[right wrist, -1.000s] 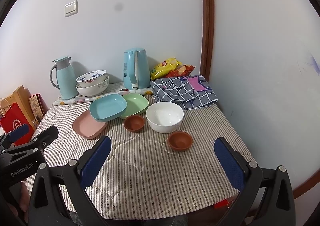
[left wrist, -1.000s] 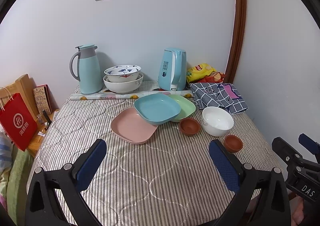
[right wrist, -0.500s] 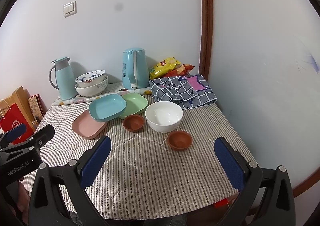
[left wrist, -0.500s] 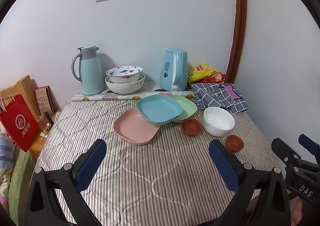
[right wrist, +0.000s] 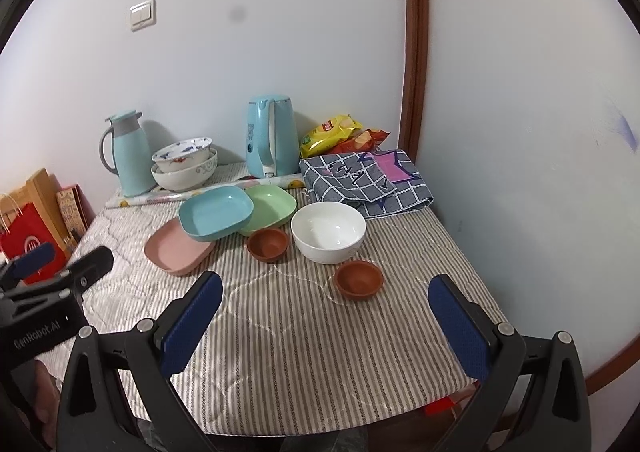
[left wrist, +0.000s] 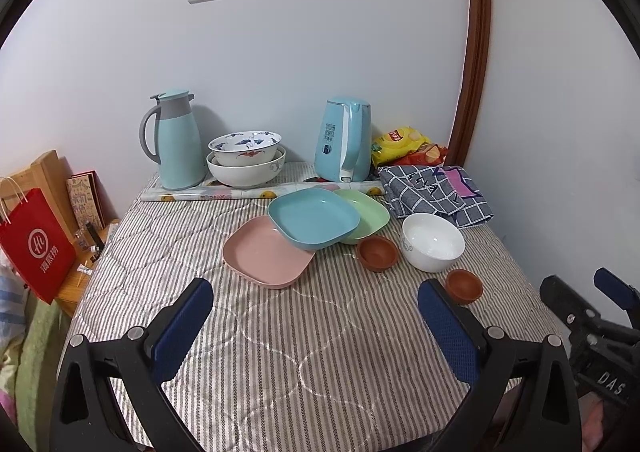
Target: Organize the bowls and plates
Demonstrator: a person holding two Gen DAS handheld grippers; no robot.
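Observation:
Mid-table, a blue plate leans across a pink plate and a green plate. To their right stand a white bowl and two small brown bowls, one beside the plates, the other nearer the front. Two patterned bowls sit nested at the back wall. My left gripper hovers open over the near part of the table, holding nothing. My right gripper is open too, just short of the front brown bowl.
A blue thermos jug, a blue kettle, snack bags and a folded checked cloth line the back and right. A rolled sheet lies behind the plates. A red bag stands off the left edge. A wall runs close along the right.
Both grippers have drifted slightly; the table objects sit a little further right and lower in the left view. Nothing on the table has moved.

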